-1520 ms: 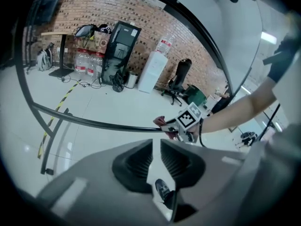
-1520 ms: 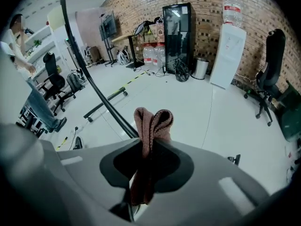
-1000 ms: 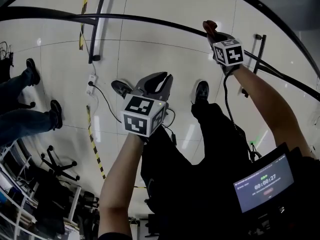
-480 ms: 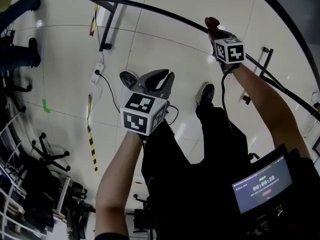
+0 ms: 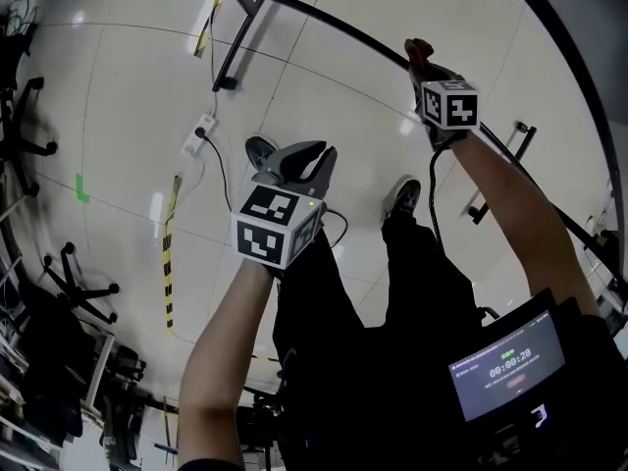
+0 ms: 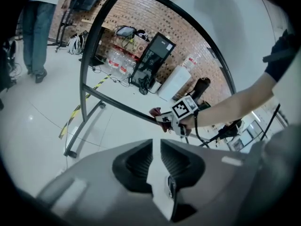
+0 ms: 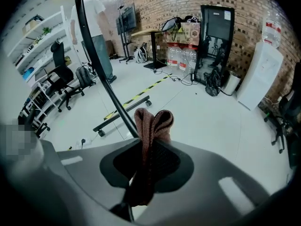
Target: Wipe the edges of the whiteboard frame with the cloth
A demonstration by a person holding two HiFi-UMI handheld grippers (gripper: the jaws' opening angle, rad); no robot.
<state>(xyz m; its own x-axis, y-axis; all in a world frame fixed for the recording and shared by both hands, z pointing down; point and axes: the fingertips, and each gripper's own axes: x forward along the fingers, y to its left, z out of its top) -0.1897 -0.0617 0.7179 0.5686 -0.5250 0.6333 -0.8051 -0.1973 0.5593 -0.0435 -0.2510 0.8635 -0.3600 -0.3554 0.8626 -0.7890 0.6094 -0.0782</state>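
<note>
The right claw (image 5: pixel 420 55) is clenched on a folded reddish cloth (image 7: pixel 151 121), which meets the black whiteboard frame (image 7: pixel 98 60). The left claw (image 5: pixel 299 157) hangs well apart from the frame above the floor, jaws slightly parted and empty. The bar is thin, so a tilted wrist could let the cloth slip off its edge. A snag might drag the cloth from the grip, and with nothing bracing it, the stand may shift.

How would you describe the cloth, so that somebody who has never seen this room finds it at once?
Find the black whiteboard frame, whose thin bar crosses the pale floor. The right gripper is at that bar, with the cloth pinched in it. It is the only reddish-brown soft thing there, folded into a loop above the grey gripper.
</note>
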